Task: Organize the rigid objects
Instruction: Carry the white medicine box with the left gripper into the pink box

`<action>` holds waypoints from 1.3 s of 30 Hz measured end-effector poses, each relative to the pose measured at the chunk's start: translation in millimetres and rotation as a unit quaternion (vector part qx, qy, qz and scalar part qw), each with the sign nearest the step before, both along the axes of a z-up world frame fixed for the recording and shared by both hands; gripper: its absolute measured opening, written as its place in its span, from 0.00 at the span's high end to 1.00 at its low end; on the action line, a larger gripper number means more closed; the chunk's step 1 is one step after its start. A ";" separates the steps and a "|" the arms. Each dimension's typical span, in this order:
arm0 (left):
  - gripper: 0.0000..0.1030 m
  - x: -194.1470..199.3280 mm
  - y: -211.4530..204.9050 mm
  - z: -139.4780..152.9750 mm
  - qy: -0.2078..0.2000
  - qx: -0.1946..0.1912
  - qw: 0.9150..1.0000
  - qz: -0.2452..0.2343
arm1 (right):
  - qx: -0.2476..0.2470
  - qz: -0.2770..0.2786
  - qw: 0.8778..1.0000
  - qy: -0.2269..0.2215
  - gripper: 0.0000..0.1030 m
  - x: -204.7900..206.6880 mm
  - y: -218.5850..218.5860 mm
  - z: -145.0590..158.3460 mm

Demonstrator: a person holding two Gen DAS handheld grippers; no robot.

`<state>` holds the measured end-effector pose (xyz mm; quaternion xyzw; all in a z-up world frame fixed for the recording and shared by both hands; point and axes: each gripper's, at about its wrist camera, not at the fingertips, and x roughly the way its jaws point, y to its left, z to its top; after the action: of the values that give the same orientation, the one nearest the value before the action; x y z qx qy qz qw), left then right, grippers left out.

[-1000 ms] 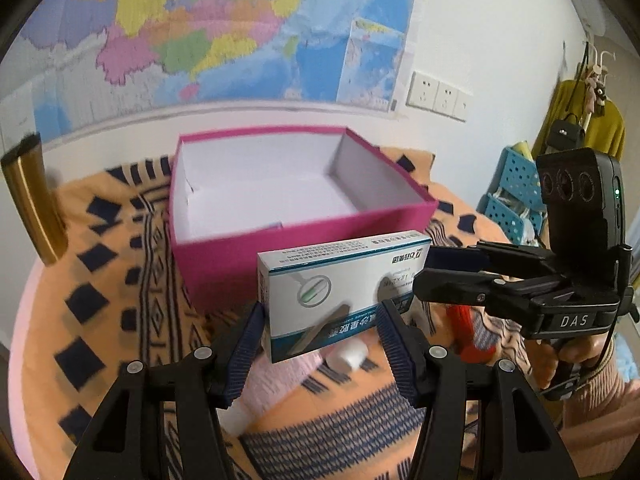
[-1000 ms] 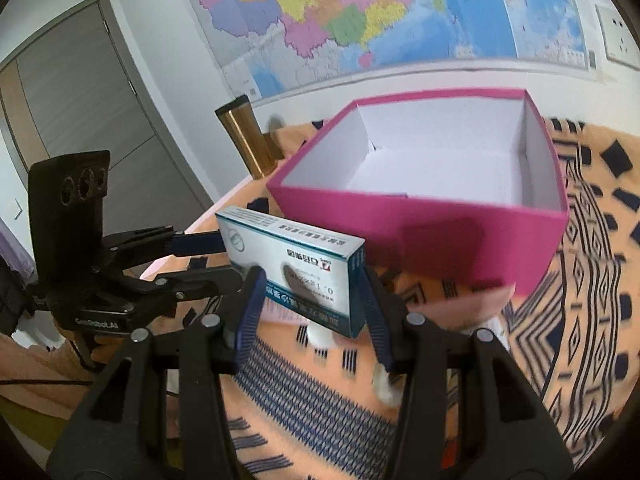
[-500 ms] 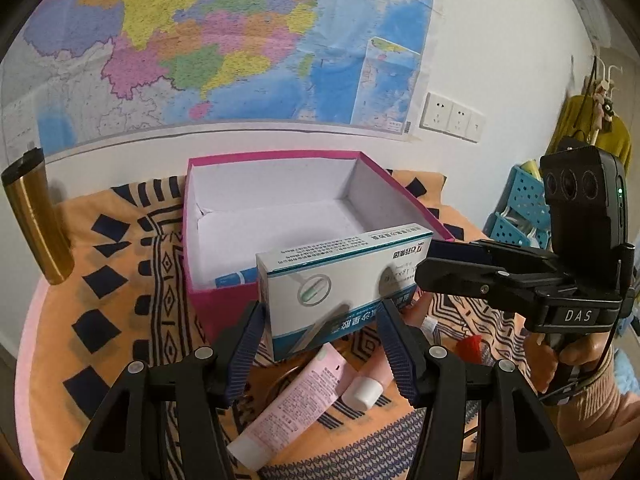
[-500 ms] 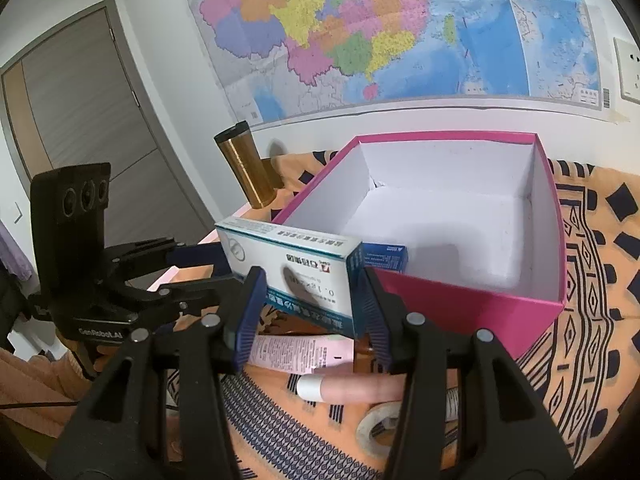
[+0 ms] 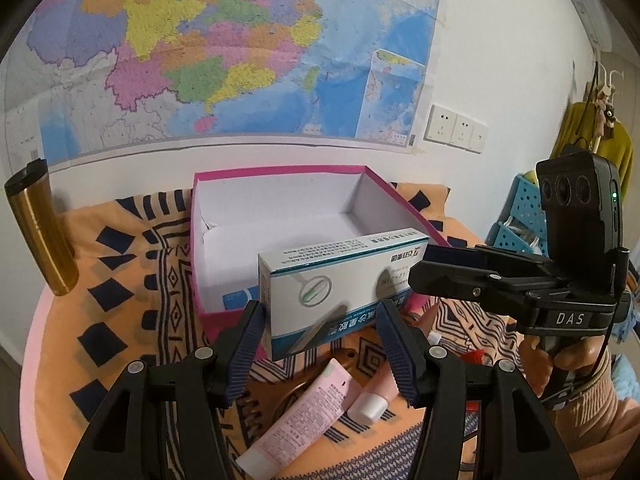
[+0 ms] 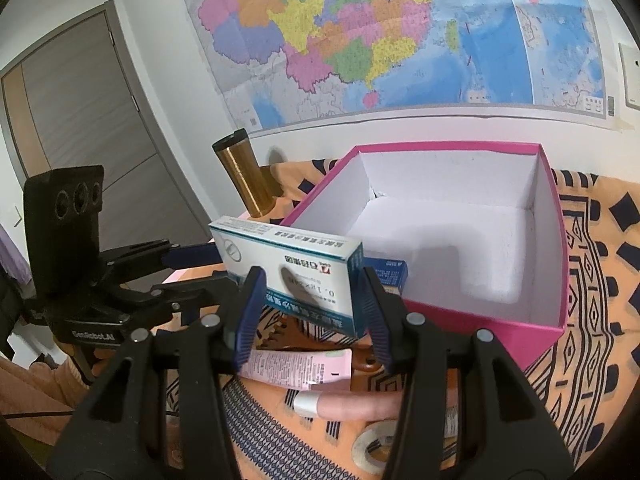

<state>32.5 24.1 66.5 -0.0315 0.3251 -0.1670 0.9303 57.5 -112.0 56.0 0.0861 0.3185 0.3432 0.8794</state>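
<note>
The left tool (image 5: 320,344) and the right tool (image 6: 310,314) each stand half open and pinch one carton (image 5: 340,284) between them, hanging at the near wall of the pink box (image 5: 224,314), where a blue packet (image 6: 390,274) lies. If one side loosens (or pulls apart), the carton can twist and fall on the tubes (image 5: 296,416) below.

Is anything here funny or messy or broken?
Nothing looks broken or spilled. One odd thing: both grippers hold the same white medicine box in the air at the pink box's near edge, the left gripper and the right gripper each from its own side. Pink tubes lie loose on the cloth.
</note>
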 end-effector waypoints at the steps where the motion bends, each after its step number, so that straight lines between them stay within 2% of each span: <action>1: 0.43 0.1 0.1 -0.1 0.001 -0.001 1.000 0.000 | 0.000 -0.001 1.000 -0.001 0.50 1.3 0.3 0.9; 11: 0.43 11.5 2.9 5.4 -0.003 -0.001 1.000 0.003 | 0.006 -0.003 1.000 -0.001 0.50 16.6 0.9 3.6; 22: 0.43 36.4 8.3 4.7 0.012 -0.008 1.000 0.010 | 0.015 -0.009 1.000 0.010 0.50 42.1 0.2 4.2; 39: 0.45 75.0 18.3 -19.4 0.065 -0.001 0.997 0.034 | 0.021 -0.008 0.997 0.078 0.50 81.8 8.2 -29.4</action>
<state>107.5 42.4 47.1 -0.0547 0.3832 -0.1329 0.9124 139.4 -103.7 26.6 0.1334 0.3780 0.3351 0.8527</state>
